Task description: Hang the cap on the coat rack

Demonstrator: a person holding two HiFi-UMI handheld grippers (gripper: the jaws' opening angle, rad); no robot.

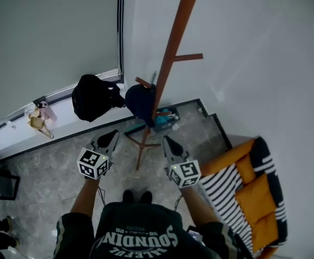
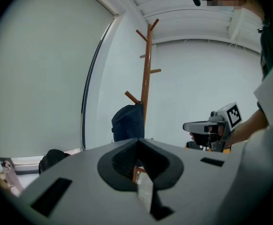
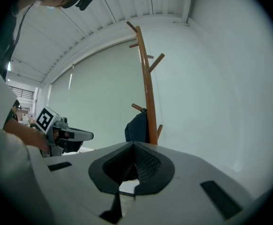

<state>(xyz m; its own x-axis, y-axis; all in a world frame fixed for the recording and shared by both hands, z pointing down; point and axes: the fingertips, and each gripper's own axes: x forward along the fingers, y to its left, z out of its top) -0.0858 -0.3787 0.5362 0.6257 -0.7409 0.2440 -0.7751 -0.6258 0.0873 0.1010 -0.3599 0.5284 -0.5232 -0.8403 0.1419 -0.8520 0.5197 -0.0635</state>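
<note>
A dark navy cap (image 1: 141, 102) hangs on a low peg of the brown wooden coat rack (image 1: 170, 53), touching its pole. The left gripper view shows the cap (image 2: 127, 122) beside the rack (image 2: 147, 69); in the right gripper view the cap (image 3: 137, 128) hangs left of the pole (image 3: 149, 93). My left gripper (image 1: 111, 137) is shut and holds nothing, below and left of the cap. Just right of the rack's foot, my right gripper (image 1: 168, 142) is also shut with nothing in it. Neither one touches the cap.
A black bag (image 1: 95, 97) sits on the white sill at the window, left of the rack. An orange chair with a striped cushion (image 1: 248, 188) stands at the right against the wall. Small items (image 1: 165, 117) lie behind the rack's base.
</note>
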